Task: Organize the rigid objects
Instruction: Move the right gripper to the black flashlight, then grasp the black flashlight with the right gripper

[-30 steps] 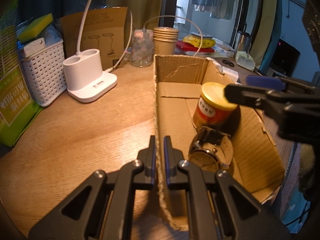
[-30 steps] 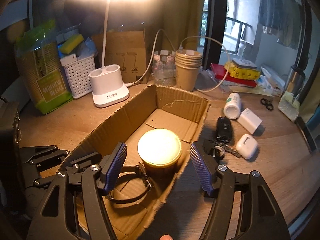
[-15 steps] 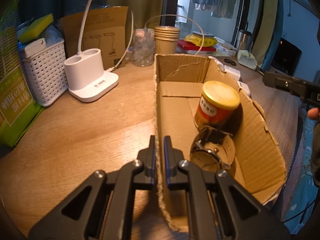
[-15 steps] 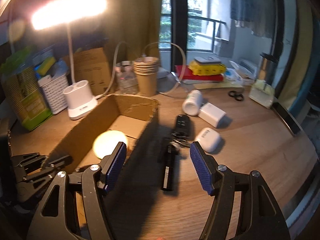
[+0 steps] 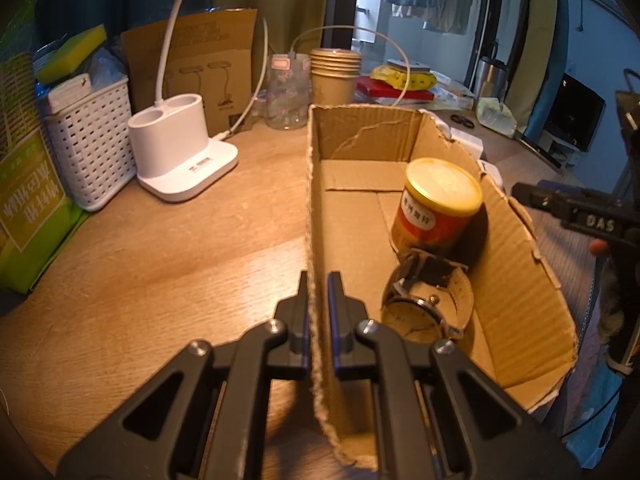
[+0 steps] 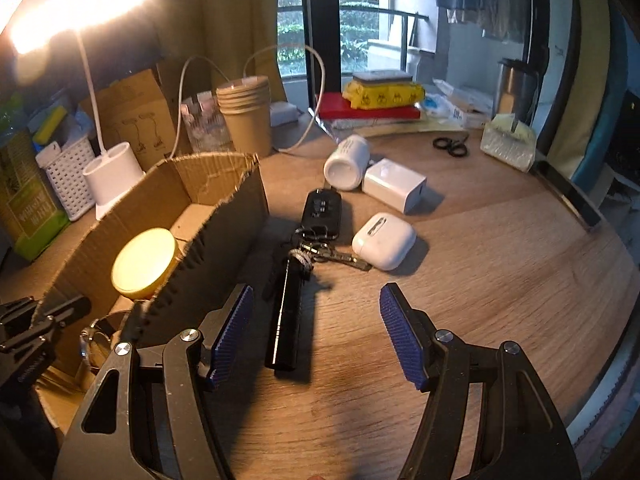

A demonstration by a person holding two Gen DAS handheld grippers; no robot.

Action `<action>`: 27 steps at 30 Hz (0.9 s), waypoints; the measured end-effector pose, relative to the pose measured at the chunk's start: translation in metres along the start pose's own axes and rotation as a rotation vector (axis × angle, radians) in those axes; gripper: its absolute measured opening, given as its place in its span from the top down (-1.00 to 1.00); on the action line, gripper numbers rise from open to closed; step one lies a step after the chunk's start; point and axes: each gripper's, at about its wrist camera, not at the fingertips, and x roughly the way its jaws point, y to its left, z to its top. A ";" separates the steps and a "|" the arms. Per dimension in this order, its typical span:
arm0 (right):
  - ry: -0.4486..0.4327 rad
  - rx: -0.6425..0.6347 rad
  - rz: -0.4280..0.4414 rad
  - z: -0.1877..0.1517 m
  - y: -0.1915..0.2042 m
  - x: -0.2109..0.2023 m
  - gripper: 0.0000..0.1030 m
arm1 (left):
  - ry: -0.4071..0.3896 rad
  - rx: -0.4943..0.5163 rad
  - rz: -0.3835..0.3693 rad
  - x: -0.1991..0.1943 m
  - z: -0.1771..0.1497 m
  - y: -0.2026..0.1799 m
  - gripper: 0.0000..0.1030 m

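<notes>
Sorting loose rigid items from worktop point(image 6: 500, 280) into cardboard box point(image 5: 516, 280).

Left hand-held gripper point(image 5: 318, 320): clamped on near end of box's left wall, one finger inside, one outside. Steadies box. Best kept there so box does not slide.

Right hand-held gripper point(image 6: 316, 336): jaws wide apart, nothing between pads, hovering over worktop just right of box, above near end of black flashlight point(image 6: 286, 312).

Already in box: yellow-lidded can point(image 5: 436, 208), upright, against right wall; wristwatch point(image 5: 424, 304), touching can on its near side.

Outside box, on worktop to its right:
- black flashlight, lying lengthwise beside box's right wall, far end at key ring;
- car key with keys point(image 6: 322, 220), just beyond flashlight, apparently joined to it by ring;
- white earbud case point(image 6: 384, 240), right of keys, touching key tips or nearly;
- white charger block point(image 6: 394, 184) and white bottle point(image 6: 346, 162) on its side, further back, touching each other.

Step in hand, as judged: pick-up of flashlight. Advice: turn wrist so pads straddle barrel across its width, not along it; lower until pads flank barrel near its middle; close squarely, since round barrel may roll. Expect keys to trail on lift; raise high enough to clear box's ragged right wall. Set down in free floor at far end, clear of can and wristwatch.
</notes>
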 end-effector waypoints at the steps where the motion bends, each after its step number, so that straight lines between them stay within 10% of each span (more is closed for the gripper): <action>1: 0.005 0.002 0.001 -0.001 0.000 0.003 -0.34 | -0.001 0.001 0.001 0.000 0.000 0.000 0.87; 27: 0.093 -0.063 -0.002 -0.007 0.019 0.053 0.58 | 0.004 0.003 -0.001 0.002 -0.001 0.000 0.87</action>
